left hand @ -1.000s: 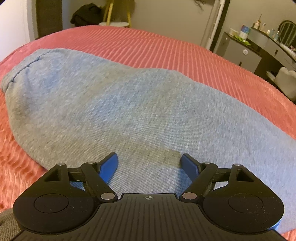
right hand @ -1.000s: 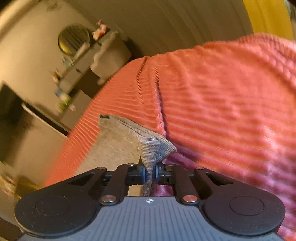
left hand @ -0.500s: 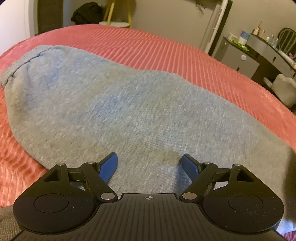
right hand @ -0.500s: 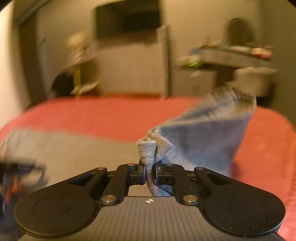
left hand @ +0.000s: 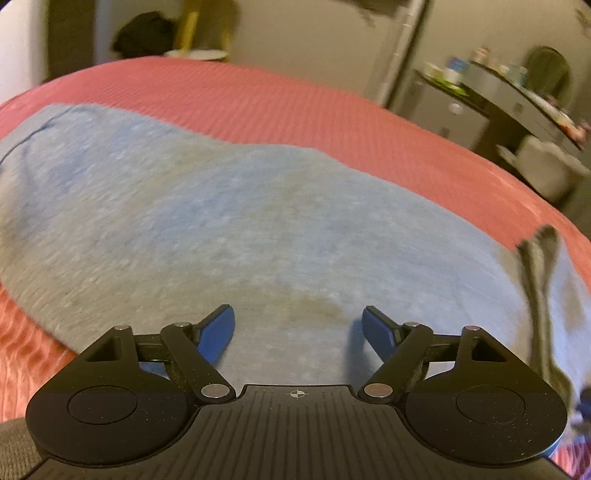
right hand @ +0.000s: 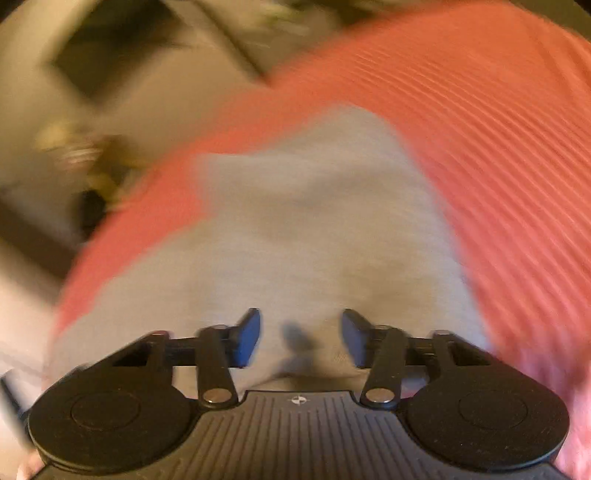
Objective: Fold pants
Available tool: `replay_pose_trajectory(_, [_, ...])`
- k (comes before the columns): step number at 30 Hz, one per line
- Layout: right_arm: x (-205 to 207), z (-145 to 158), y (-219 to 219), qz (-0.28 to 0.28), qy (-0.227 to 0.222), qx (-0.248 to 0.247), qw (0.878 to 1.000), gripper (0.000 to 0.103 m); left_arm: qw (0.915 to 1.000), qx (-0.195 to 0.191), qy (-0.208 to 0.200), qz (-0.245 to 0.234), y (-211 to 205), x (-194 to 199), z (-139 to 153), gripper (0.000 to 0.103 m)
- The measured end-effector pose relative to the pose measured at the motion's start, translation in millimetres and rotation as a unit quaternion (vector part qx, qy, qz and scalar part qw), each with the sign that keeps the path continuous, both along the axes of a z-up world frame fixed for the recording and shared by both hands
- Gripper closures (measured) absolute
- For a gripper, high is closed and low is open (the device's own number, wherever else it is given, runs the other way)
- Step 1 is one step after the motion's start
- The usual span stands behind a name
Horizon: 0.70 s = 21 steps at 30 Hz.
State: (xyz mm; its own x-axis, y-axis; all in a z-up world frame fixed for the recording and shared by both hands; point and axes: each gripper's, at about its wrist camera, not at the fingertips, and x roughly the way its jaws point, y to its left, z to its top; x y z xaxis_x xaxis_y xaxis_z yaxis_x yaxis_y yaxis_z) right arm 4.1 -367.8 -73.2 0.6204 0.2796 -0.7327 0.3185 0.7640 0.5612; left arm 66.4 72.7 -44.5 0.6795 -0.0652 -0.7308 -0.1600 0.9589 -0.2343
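The grey pants [left hand: 221,206] lie spread on the red ribbed bedspread [left hand: 295,107]. My left gripper [left hand: 298,328] is open and empty, low over the grey cloth. At the right edge of the left wrist view a raised fold of grey cloth [left hand: 543,266] stands up, blurred. In the right wrist view my right gripper [right hand: 300,334] is open and empty just above the pants [right hand: 314,229], which lie flat below it. The right wrist view is motion-blurred.
The red bedspread [right hand: 498,129] surrounds the pants. Beyond the bed stand a grey dresser with bottles [left hand: 491,99], a pale padded seat [left hand: 546,170] and a yellow stool with dark clothing [left hand: 147,33]. The bed's edge drops off on the left of the right wrist view.
My right gripper has carried the pinched end of the pants across, opened and let it go. The left gripper stays open over the cloth, shifting only slightly.
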Motion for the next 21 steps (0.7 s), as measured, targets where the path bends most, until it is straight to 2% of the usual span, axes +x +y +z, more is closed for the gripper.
replay_pose_trajectory(1, [-3.7, 1.1, -4.6, -0.019, -0.009, 0.012, 1.0, 0.077, 0.9999, 0.0, -0.002, -0.017, -3.3, -1.0, 2.5, 0.026])
replay_pose_trajectory(4, [-20.3, 17.3, -7.1, -0.063, -0.064, -0.034, 0.995, 0.074, 0.9979, -0.01, -0.006, -0.063, -18.6, -4.5, 12.5, 0.029])
replay_pose_trajectory(6, [-29.9, 20.6, -22.5, -0.085, -0.111, -0.016, 0.99, 0.053, 0.9938, -0.044, -0.006, -0.102, -34.4, -2.5, 18.4, 0.029])
replay_pose_trajectory(7, [-33.9, 18.0, -28.7, -0.093, -0.125, 0.012, 0.988, 0.049, 0.9908, -0.066, -0.001, -0.119, -42.7, 0.8, 19.9, 0.029])
replay_pose_trajectory(9, [-39.1, 13.1, -34.6, -0.103, -0.129, 0.05, 0.985, 0.047, 0.9802, -0.124, 0.019, -0.154, -63.0, 13.1, 18.4, 0.029])
replay_pose_trajectory(11, [-36.6, 8.3, -37.4, -0.105, -0.123, 0.067, 0.985, 0.047, 0.9698, -0.163, 0.042, -0.176, -85.7, 26.1, 13.6, 0.031])
replay_pose_trajectory(13, [-29.0, 7.4, -32.5, -0.096, -0.121, 0.067, 0.986, 0.047, 0.9625, -0.173, 0.062, -0.2, -111.2, 42.1, 6.9, 0.036])
replay_pose_trajectory(15, [-27.3, 7.7, -23.6, -0.078, -0.126, 0.06, 0.987, 0.047, 0.9598, -0.172, 0.088, -0.204, -133.0, 55.7, -2.1, 0.047])
replay_pose_trajectory(17, [-25.2, 5.7, -20.3, -0.067, -0.126, 0.053, 0.988, 0.047, 0.9511, -0.192, 0.118, -0.211, -148.5, 68.3, -12.6, 0.052])
replay_pose_trajectory(19, [-22.7, 1.8, -21.3, -0.065, -0.124, 0.061, 0.988, 0.047, 0.9429, -0.21, 0.14, -0.217, -161.9, 76.7, -21.5, 0.052])
replay_pose_trajectory(21, [-22.1, -2.3, -25.3, -0.069, -0.12, 0.071, 0.988, 0.047, 0.941, -0.211, 0.148, -0.219, -168.9, 83.8, -27.3, 0.053])
